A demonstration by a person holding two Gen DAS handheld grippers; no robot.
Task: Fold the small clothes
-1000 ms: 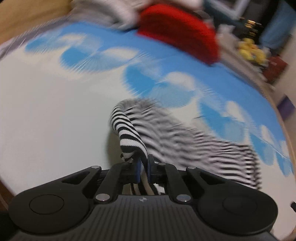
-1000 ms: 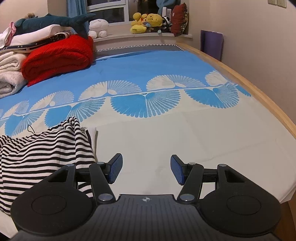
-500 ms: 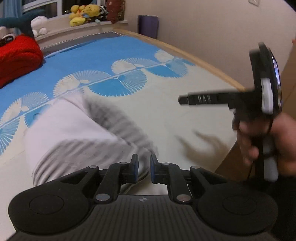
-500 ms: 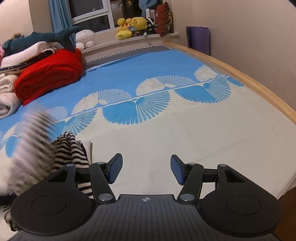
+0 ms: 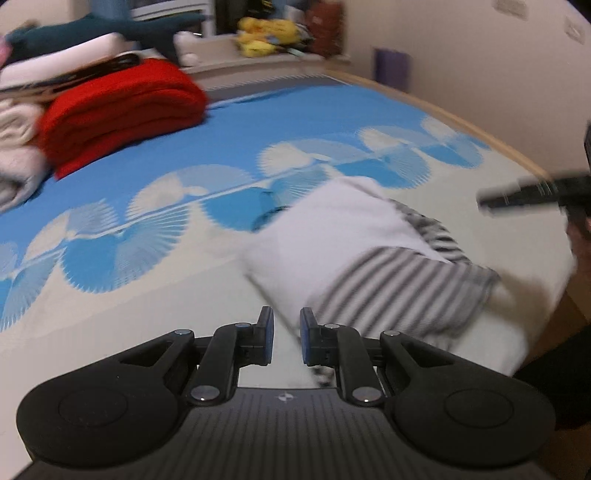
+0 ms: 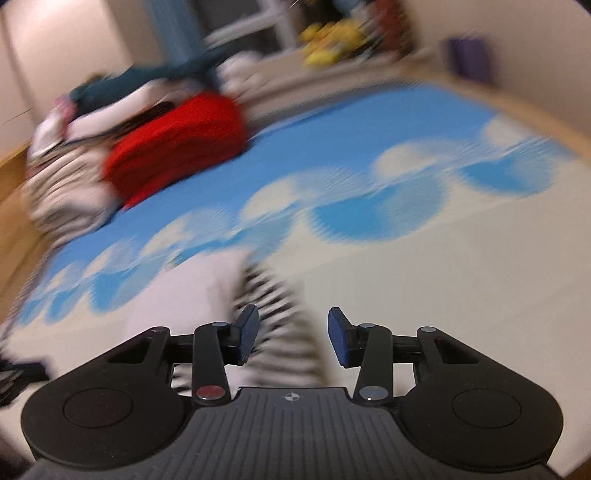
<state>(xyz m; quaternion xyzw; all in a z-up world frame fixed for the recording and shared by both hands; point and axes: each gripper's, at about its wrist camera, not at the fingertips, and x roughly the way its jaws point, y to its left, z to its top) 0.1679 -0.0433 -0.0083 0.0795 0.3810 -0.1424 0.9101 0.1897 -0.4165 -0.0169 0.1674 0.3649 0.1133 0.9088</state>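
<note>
Since a second ago, my left tool (image 5: 283, 334) has let go of the striped cloth (image 5: 391, 291) it was pinching, and the cloth has dropped back onto the bed (image 5: 122, 306). Now the left tool's blue pads stand a little apart, and only a thin pale edge of the cloth runs across the gap between them; I cannot see the pads pressing on it. The cloth lies in a soft heap on the cream part of the bed, just past the left tool and off to its right, with a plain white side on top and grey and white stripes showing lower down. From my right camera, the same black and white stripes (image 6: 284, 325) lie right under and between the right tool's (image 6: 292, 334) pads, and those pads are closing, but they do not touch the cloth yet. In the left view I can see the right tool (image 5: 532, 194) as a dark blurry bar at the right edge, held by a hand (image 5: 581, 240). Farther back on the blue part of the bed sits a folded red blanket (image 5: 122, 110), with white bedding beside it. Yellow soft toys (image 5: 267, 35) sit on the ledge by the window. Both pictures are blurry, and I cannot read any words or labels anywhere.
</note>
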